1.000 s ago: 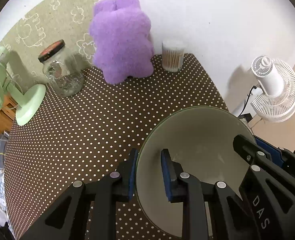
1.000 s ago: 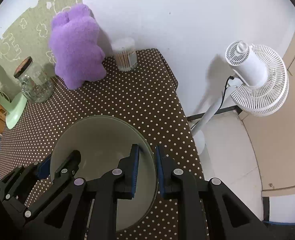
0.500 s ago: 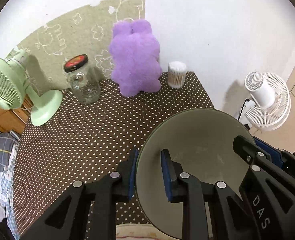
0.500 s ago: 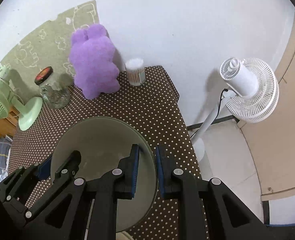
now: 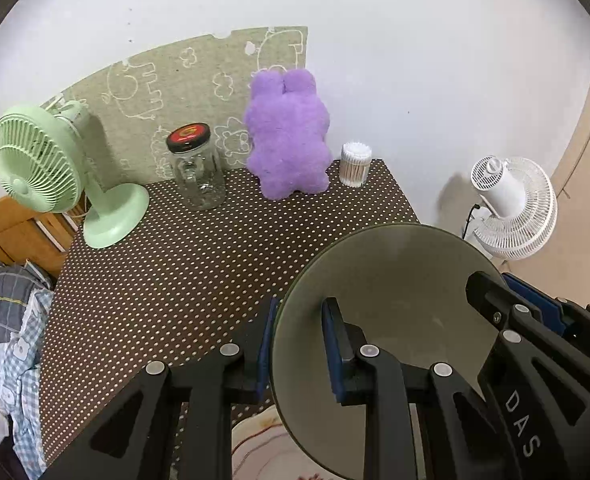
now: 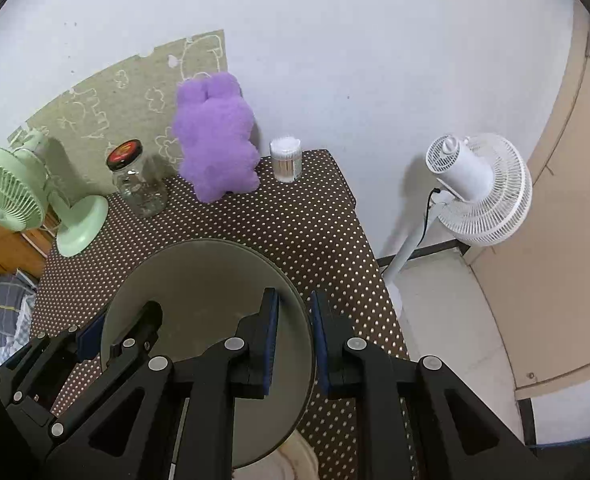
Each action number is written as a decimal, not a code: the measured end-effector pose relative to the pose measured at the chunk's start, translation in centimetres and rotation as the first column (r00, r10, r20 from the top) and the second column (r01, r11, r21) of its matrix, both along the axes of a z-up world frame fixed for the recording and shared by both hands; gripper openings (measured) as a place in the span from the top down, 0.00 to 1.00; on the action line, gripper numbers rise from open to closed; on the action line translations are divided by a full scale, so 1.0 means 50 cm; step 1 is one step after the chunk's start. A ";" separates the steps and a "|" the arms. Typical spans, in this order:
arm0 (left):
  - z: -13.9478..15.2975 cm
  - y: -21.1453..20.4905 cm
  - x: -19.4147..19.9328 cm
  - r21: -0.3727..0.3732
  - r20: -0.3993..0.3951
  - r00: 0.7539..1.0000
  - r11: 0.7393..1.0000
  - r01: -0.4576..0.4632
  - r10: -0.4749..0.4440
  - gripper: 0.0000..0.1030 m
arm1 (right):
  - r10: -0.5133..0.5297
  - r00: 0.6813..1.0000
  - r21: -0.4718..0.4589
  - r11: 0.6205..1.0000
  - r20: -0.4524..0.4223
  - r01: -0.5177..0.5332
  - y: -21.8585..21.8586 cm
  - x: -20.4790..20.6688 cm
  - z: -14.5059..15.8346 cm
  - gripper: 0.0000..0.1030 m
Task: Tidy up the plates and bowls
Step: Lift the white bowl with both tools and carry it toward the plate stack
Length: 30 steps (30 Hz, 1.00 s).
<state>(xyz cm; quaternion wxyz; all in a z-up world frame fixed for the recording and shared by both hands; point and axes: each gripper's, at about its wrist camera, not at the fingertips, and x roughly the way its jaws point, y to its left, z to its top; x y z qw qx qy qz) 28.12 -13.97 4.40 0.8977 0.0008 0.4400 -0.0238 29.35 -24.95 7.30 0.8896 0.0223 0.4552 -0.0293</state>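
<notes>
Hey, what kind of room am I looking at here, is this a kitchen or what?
Probably not a kitchen; more likely a bedroom or living space at home. A purple plush toy and a green desk fan sit on the polka-dot table, and a white standing fan is on the floor.

A white wall [image 5: 415, 40] backs the table [image 5: 175, 272], which wears a brown cloth with white dots. A green mat [image 5: 183, 76] printed with white elephants leans against the wall. A white standing fan [image 6: 475, 188] stands on the pale floor [image 6: 447, 320] right of the table. Wooden furniture [image 5: 15, 236] and rumpled checked cloth [image 5: 11, 340] lie left.
</notes>
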 end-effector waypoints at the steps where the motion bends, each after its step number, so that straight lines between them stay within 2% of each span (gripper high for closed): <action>1: 0.004 0.009 -0.010 0.000 0.004 1.000 1.000 0.004 -0.004 0.79 | -0.001 1.000 -0.001 1.000 0.002 0.001 0.008 -0.008 0.004 0.80; 15: 0.030 0.128 -0.117 -0.009 0.027 1.000 1.000 0.011 -0.011 0.79 | -0.014 1.000 -0.003 1.000 0.028 0.014 0.129 -0.126 0.039 0.80; 22: 0.026 0.200 -0.166 0.001 0.022 1.000 1.000 0.002 -0.002 0.79 | -0.001 1.000 0.005 1.000 0.025 0.001 0.201 -0.176 0.028 0.80; 30: -0.004 0.274 -0.215 0.004 0.003 1.000 1.000 -0.015 0.015 0.79 | 0.021 1.000 0.008 1.000 0.005 -0.021 0.276 -0.221 -0.002 0.80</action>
